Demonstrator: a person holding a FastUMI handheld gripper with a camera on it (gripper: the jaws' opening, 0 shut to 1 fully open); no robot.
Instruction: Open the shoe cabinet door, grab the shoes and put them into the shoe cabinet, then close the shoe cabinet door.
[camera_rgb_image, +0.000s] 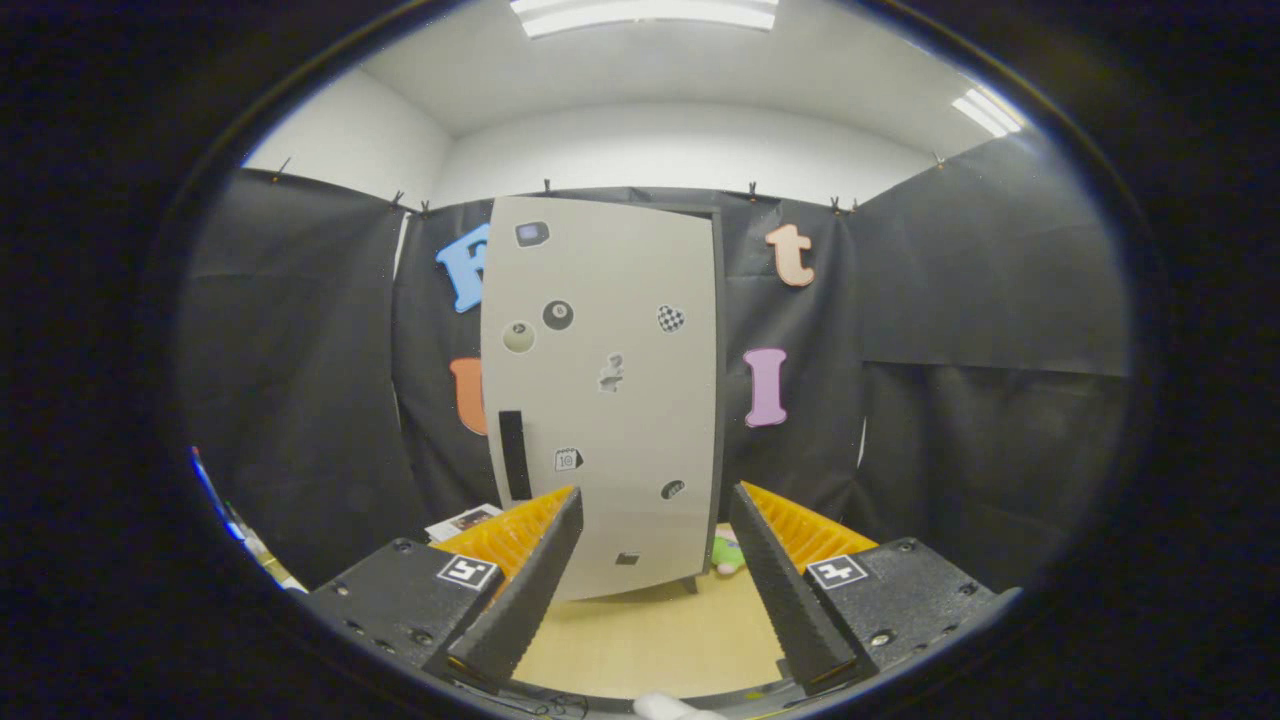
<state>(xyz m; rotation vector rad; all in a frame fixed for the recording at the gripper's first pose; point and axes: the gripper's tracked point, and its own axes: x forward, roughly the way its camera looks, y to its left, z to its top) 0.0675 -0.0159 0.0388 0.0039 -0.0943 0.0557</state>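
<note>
The claw (655, 510) is wide open and holds nothing; its two fingers (520, 590) stand well apart over the wooden floor (650, 630). Ahead of the fingers, and seen through the gap between them, stands the shoe cabinet (600, 400). It is upright, tall and pale grey, and its back is against the black cloth wall (960, 400). The door (610, 300) looks shut, flat against the front. A dark vertical handle (514, 455) sits near the left edge of the door, just above the left fingertip. Several small stickers (558, 315) are spread over the door. At the right foot of the cabinet, just beside the right finger, a small green and pink thing (728, 552) lies on the floor; what it is, I cannot tell. Ceiling lights (645, 12) shine above.
</note>
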